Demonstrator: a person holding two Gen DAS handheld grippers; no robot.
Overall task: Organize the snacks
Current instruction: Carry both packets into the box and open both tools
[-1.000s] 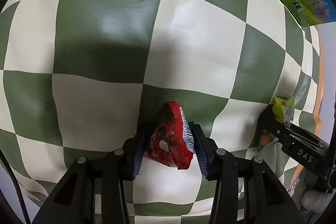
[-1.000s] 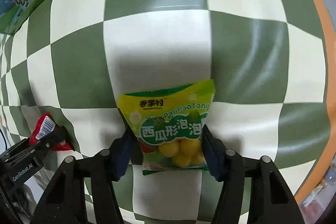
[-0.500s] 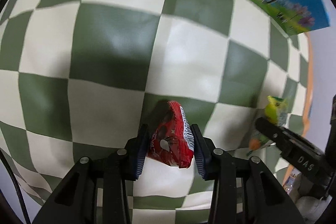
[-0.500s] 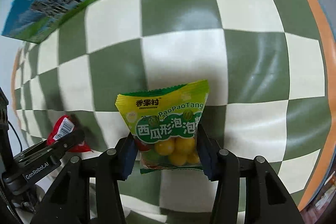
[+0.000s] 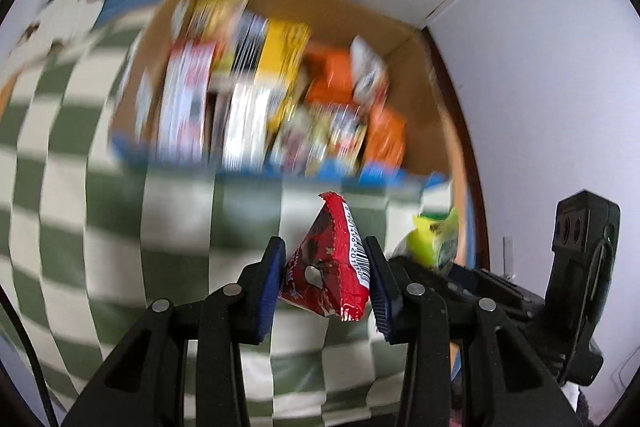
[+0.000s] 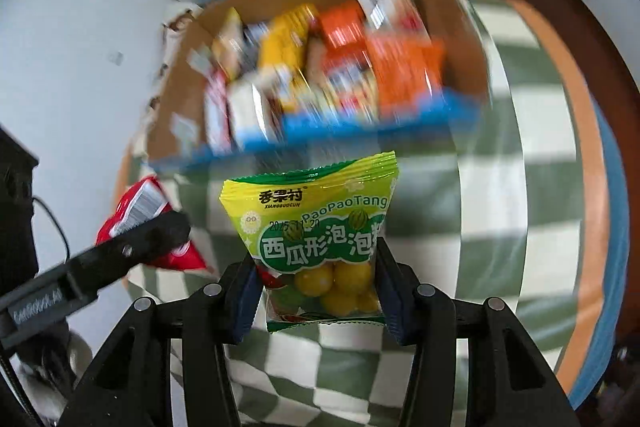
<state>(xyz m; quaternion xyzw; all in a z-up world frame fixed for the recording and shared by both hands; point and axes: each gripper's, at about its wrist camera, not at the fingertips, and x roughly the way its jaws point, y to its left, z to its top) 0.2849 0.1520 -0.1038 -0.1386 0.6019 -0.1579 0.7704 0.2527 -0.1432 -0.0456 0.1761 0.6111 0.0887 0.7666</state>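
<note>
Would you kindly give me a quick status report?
Left gripper shut on red packet. Right gripper shut on green candy bag. Snack box ahead, nothing between.

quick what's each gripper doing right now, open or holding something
Left gripper: closed on the red snack packet.
Right gripper: closed on the green-and-yellow bubble gum packet.

Both handheld tools are matte black plastic — the left gripper [image 5: 324, 277] and right gripper [image 6: 316, 293] each carry ribbed blue finger pads [image 5: 269, 283], round silver screws and a thin black cable.
</note>
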